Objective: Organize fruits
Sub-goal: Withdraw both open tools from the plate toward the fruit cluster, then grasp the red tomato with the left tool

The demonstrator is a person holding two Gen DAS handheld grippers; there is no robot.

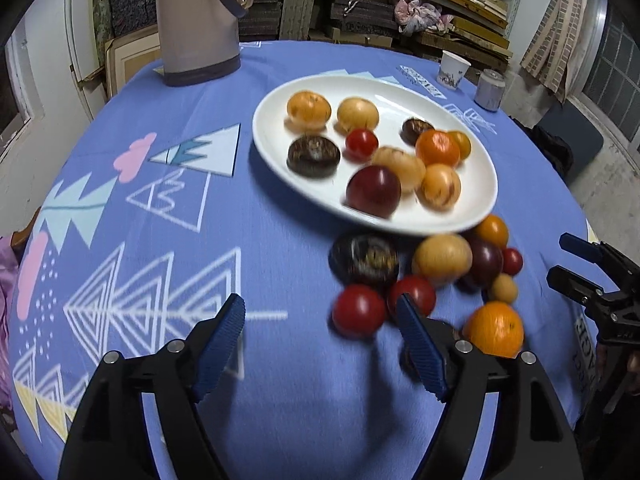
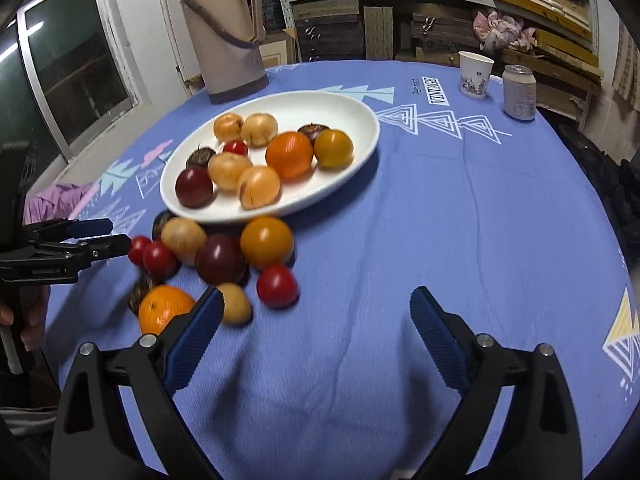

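Fruits (image 2: 224,258) before plate (image 2: 360,148)

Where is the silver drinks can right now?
The silver drinks can stands upright at the far right edge of the blue patterned tablecloth in the right wrist view, just right of the white paper cup and well beyond the white oval plate.

Bare blue tablecloth (image 2: 460,208) stretches wide to the right of the white plate (image 2: 360,112), offering clear passage. A heap of loose fruit (image 2: 224,256) crowds the plate's near rim, blocking a low approach there. At the far edge stand a tall thermos (image 2: 224,40), a paper cup (image 2: 474,74) and a can (image 2: 519,92). The cloth left of the plate in the left wrist view lies open.
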